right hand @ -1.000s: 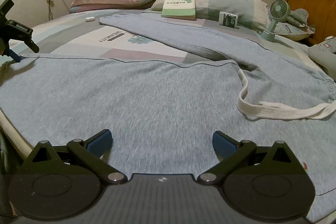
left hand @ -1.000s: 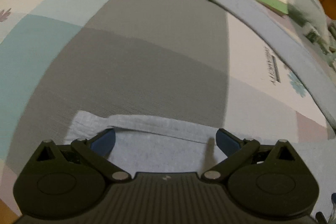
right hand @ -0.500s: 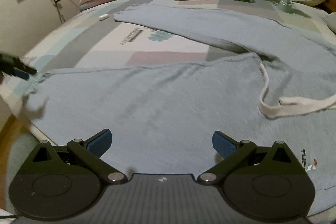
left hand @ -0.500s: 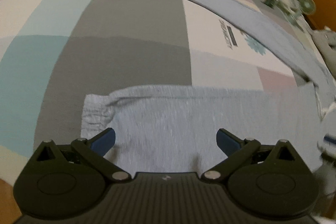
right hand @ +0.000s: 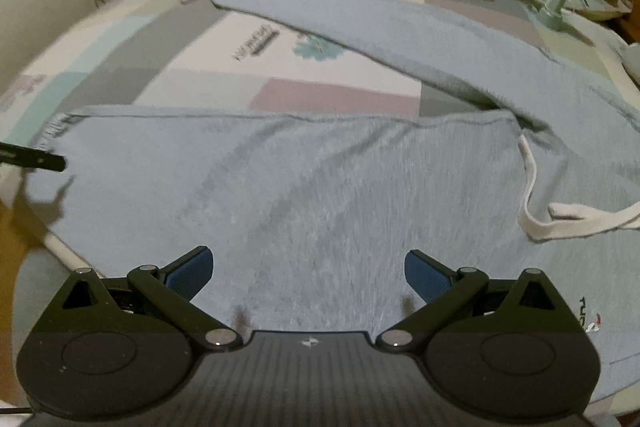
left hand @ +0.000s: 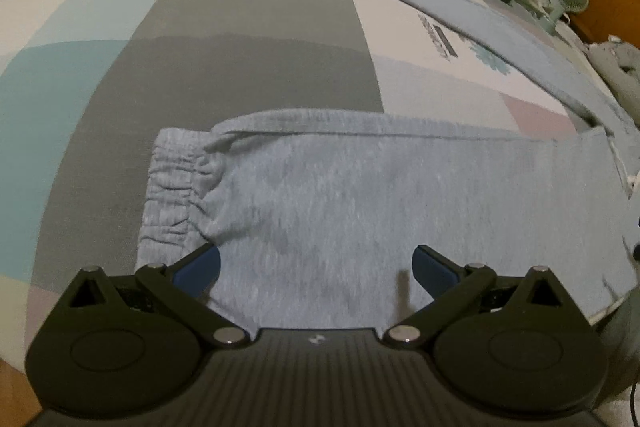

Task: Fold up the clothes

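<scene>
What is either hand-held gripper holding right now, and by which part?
Nothing. The left hand-held gripper is open above the sweatpants' near leg, by the cuff; the right hand-held gripper is open over the upper leg.

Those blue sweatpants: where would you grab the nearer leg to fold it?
Probably the elastic cuff of the sweatpants, pinched from the bed's near edge. It is bunched and thicker than the flat leg, and the open left tongs hover beside it.
</scene>
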The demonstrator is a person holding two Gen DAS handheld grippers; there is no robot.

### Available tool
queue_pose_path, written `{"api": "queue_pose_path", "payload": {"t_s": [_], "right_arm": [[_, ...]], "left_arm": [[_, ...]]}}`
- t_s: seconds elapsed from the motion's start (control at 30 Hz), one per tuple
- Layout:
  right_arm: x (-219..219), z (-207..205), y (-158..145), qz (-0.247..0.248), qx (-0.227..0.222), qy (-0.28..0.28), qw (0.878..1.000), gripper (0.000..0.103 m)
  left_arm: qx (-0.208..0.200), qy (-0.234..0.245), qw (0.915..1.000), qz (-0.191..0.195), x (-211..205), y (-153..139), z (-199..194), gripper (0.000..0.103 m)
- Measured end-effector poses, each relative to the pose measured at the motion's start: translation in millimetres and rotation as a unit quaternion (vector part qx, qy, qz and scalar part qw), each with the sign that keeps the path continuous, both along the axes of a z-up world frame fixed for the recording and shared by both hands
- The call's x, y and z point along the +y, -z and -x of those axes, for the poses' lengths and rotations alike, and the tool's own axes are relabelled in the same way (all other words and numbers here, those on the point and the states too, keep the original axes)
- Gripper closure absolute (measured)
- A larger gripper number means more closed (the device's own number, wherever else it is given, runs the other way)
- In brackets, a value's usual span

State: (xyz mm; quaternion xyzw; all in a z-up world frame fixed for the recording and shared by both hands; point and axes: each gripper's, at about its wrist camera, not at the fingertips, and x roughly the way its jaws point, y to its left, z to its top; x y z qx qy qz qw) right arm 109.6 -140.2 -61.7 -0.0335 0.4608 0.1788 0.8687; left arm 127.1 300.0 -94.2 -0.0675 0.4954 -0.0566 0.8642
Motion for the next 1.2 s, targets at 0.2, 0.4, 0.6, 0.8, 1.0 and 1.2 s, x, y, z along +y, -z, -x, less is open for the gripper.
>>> {"api": "queue_pose_path", "payload": {"t_s": [0.2, 0.4, 0.6, 0.8, 1.0, 1.2], "right_arm": [[6, -9, 20, 0.007, 0.029, 0.028, 0.999, 0.000], [12, -12, 33, 0.017, 0.039, 0.047, 0.998, 0.000], [18, -11, 36, 0.038, 0.033, 0.045, 0.998, 0.000], [25, -6, 38, 0.064, 0.017, 0.028, 0.997, 0.000], [21, -3, 33, 0.049, 0.000, 0.008, 0.999, 0.000], [18, 0, 24, 0.027, -0.024, -0.020, 0.999, 0.000]], "left_arm": [[-0.005, 0.029, 0.9996, 0.001, 8, 1, 11, 0.002], [-0.018, 0.049, 0.9984, -0.019, 3, -9, 19, 0.001], [-0.066, 0.082, 0.9944, 0.002, -10, -24, 10, 0.001], [-0.056, 0.067, 0.9958, 0.026, -3, -1, -12, 0.001], [-0.053, 0.023, 0.9982, 0.014, 11, 0, -10, 0.002], [-0.081, 0.064, 0.9925, -0.066, -18, -5, 6, 0.001]]}}
